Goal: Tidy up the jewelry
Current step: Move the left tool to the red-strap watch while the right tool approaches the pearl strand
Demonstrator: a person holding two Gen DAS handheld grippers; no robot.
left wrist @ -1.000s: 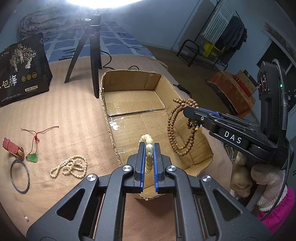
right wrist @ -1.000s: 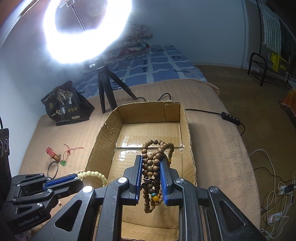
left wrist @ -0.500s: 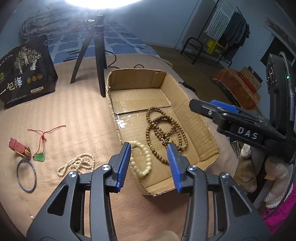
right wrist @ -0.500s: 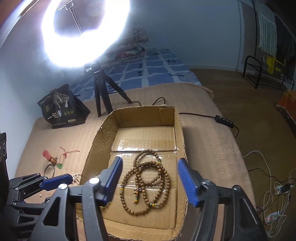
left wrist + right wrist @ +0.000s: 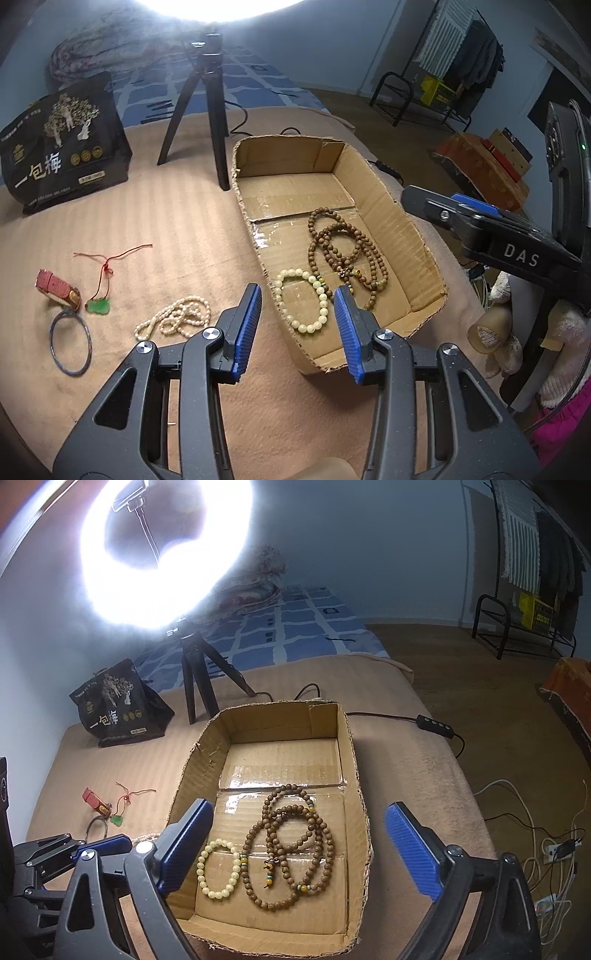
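Observation:
An open cardboard box (image 5: 384,192) (image 5: 354,775) lies on a beige blanket. A brown wooden bead string (image 5: 347,251) (image 5: 291,842) and a cream bead bracelet (image 5: 306,299) (image 5: 218,867) lie on its floor. My left gripper (image 5: 297,295) is open and empty above the box's near left corner. My right gripper (image 5: 299,812) is wide open and empty above the box. On the blanket to the left lie a pearl necklace (image 5: 173,317), a green pendant on a red cord (image 5: 99,305) (image 5: 117,820), a red strap (image 5: 57,288) (image 5: 92,798) and a metal bangle (image 5: 70,341) (image 5: 96,827).
A black tripod (image 5: 210,107) (image 5: 195,672) with a ring light (image 5: 162,550) stands behind the box. A black pouch (image 5: 62,140) (image 5: 118,705) stands at the back left. A cable with a switch (image 5: 432,722) runs off the blanket's right edge.
Both grippers opened and let go: the wooden bead string and the cream bracelet dropped into the box. Both grippers then pulled back and up, jaws spreading wider.

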